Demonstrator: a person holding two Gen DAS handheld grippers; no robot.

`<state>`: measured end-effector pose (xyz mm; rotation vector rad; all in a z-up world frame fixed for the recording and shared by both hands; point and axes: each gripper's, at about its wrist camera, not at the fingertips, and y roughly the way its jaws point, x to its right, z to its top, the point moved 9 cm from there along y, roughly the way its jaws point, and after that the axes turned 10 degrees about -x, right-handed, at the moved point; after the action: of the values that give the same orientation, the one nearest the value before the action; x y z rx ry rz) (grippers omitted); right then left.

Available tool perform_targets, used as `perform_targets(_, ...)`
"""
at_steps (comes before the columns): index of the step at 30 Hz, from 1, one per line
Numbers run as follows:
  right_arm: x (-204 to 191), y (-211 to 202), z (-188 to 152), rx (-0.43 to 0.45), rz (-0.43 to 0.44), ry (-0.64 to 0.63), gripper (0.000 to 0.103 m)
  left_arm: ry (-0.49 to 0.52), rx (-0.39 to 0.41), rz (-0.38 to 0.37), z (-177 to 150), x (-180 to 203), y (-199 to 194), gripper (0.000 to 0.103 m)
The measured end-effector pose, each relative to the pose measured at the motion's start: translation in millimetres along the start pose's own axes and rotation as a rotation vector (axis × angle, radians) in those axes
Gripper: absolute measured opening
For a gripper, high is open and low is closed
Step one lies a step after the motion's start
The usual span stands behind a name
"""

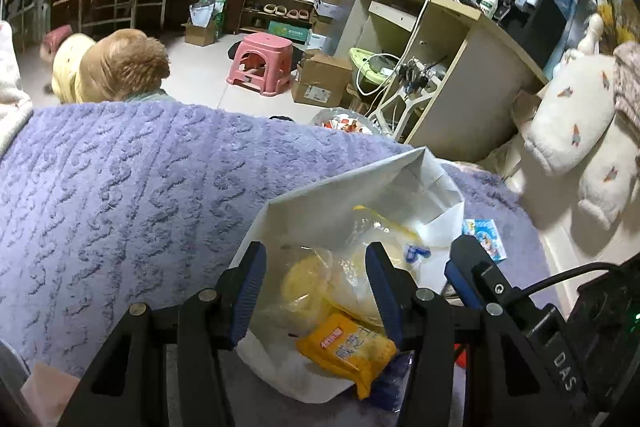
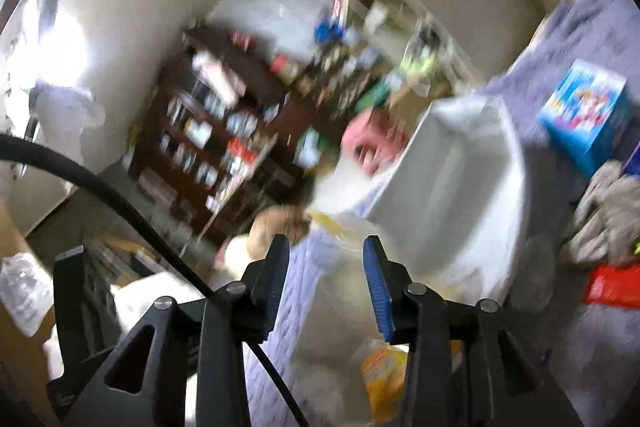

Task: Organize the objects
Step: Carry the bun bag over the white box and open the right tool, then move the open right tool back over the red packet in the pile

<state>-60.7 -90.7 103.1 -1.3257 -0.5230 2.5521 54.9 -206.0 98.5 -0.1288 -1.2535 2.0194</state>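
Note:
A white bag (image 1: 352, 187) lies open on the purple blanket (image 1: 120, 195). It holds clear packets of yellow snacks (image 1: 316, 279) and a yellow snack packet (image 1: 348, 351) at its mouth. My left gripper (image 1: 316, 291) is open, its fingers astride the bag's mouth over the packets. My right gripper (image 2: 326, 283) is open; its view is blurred, with the white bag (image 2: 460, 187) and the yellow packet (image 2: 380, 375) ahead of it. The right gripper also shows in the left wrist view (image 1: 472, 267), beside the bag.
A blue picture box (image 2: 584, 111) lies on the blanket right of the bag, also in the left wrist view (image 1: 486, 239). Grey gloves (image 2: 608, 211) and a red packet (image 2: 616, 283) lie near it. A plush toy (image 1: 116, 67) sits at the blanket's far edge. White pillows (image 1: 576, 131) lie right.

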Motion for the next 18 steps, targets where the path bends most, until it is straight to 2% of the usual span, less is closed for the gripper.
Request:
perform_targets(3,-3.7,-12.9,1.9,0.025,-0.03,-0.033,0.04,0.021,-0.007,0.016,-1.2,4.0,3.2,0.05)
perform_targets(5,-5.5,-28.4,5.3,0.057,-0.084,-0.068,0.041,0.042,-0.012,0.009,-3.1,10.1,4.5,0.05)
perform_targets(9,3.7,-57.9,5.1,0.079,-0.262,-0.121,0.045,0.14,-0.036,-0.016,-13.0,38.9,12.6,0.05)
perform_targets(13,31.6,-78.8,-6.0,0.022,-0.372,-0.072,0.045,0.271,-0.085,-0.087,-33.2,82.4,24.1,0.05)
perform_targets(15,55.8,-93.8,-19.6,-0.036,-0.433,-0.011,0.045,0.389,-0.116,-0.131,-52.5,115.3,30.1,0.049)
perform_targets(18,96.2,-118.2,-39.4,-0.101,-0.559,0.078,0.045,0.527,-0.15,-0.147,-81.3,150.7,38.4,0.049)
